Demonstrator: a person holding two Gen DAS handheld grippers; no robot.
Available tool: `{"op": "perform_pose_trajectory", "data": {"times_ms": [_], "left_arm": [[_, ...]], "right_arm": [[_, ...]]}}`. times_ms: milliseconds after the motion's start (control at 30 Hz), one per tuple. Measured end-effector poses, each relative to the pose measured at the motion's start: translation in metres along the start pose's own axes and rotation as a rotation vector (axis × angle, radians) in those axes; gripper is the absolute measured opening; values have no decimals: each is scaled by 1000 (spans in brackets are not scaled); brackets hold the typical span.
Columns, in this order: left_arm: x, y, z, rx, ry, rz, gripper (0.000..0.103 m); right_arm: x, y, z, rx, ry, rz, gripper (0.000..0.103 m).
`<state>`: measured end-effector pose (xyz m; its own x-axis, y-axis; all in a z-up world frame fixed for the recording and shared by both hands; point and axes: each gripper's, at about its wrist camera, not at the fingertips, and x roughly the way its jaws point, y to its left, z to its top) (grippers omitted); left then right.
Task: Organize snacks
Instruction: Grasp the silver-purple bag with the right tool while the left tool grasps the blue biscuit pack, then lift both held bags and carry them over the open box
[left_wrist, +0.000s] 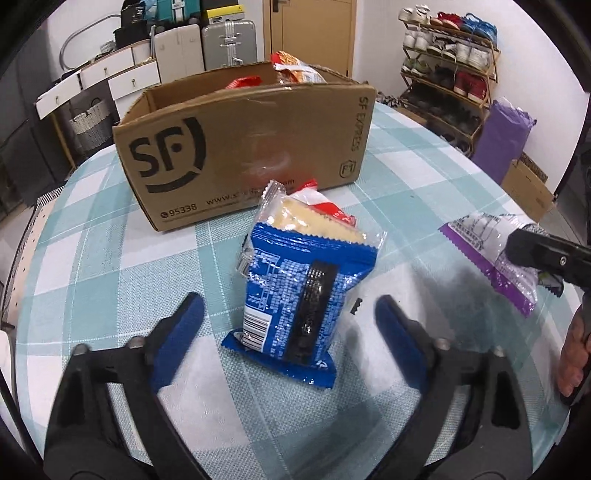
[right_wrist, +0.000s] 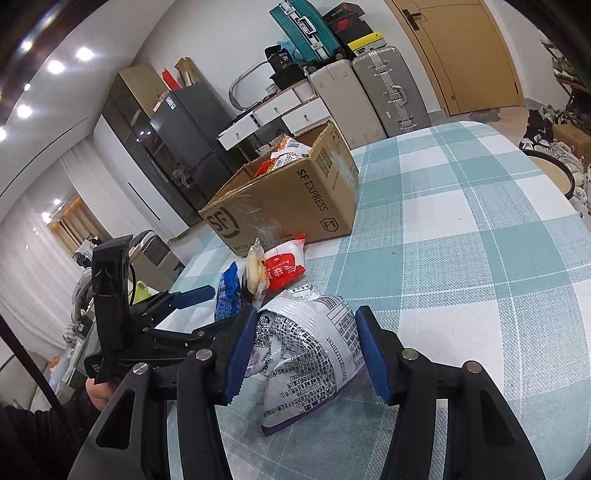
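A blue snack packet (left_wrist: 291, 295), with pale crackers showing at its clear far end, lies on the checked tablecloth (left_wrist: 110, 258). My left gripper (left_wrist: 290, 308) stands open around its near half, and both blue pads are clear of the wrapper. A red and white packet (left_wrist: 328, 206) lies just behind it, in front of the cardboard SF box (left_wrist: 240, 147). My right gripper (right_wrist: 306, 314) is shut on a crumpled white and purple packet (right_wrist: 310, 354), held just above the cloth. That same packet (left_wrist: 487, 247) shows at the right of the left wrist view.
The open box (right_wrist: 288, 206) holds red and orange snack packets (left_wrist: 295, 70). Beyond the table's edge are suitcases (right_wrist: 384, 92), white drawers (left_wrist: 122, 74), a shoe rack (left_wrist: 450, 62) and a purple bag (left_wrist: 502, 136). A person's hand (right_wrist: 98, 395) grips the left tool.
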<state>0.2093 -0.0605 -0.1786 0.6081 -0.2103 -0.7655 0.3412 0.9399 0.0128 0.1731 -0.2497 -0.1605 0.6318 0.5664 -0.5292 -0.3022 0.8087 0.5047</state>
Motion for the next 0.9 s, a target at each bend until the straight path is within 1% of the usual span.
{"op": "perform_pose_trajectory", "data": {"times_ms": [67,100,133,167,267,533,667,767,900], "left_arm": [[3,1,1,-7,3,18,85],[3,2,0,-13,3,5,78],[4,3,0,-19,6,-16,67],[4,4,0,-25,11,-40,53],[3,4,-3,-21,20,-76,43],[-21,12,-17,-42,-13,-118,42],[-39,19,-22,-45,-30,-105,42],[-57,21,-25,-52,-54,-93,42],[-77,21,-25,-69,-74,-46,42]], "right_arm": [[-1,-3,-1,7,-4,-2,55],[-2,-4,-1,12,-5,-1,55],[-3,-4,-1,14,-5,-1,55],[-2,-4,-1,14,-5,-1,55],[-3,-5,-1,13,-6,-4,55],[-8,1,-3,10,-8,-10,55],[-12,11,-2,-2,-11,-11,55],[-14,23,-1,-38,-11,-21,55],[-16,36,2,-54,-6,-2,55]]}}
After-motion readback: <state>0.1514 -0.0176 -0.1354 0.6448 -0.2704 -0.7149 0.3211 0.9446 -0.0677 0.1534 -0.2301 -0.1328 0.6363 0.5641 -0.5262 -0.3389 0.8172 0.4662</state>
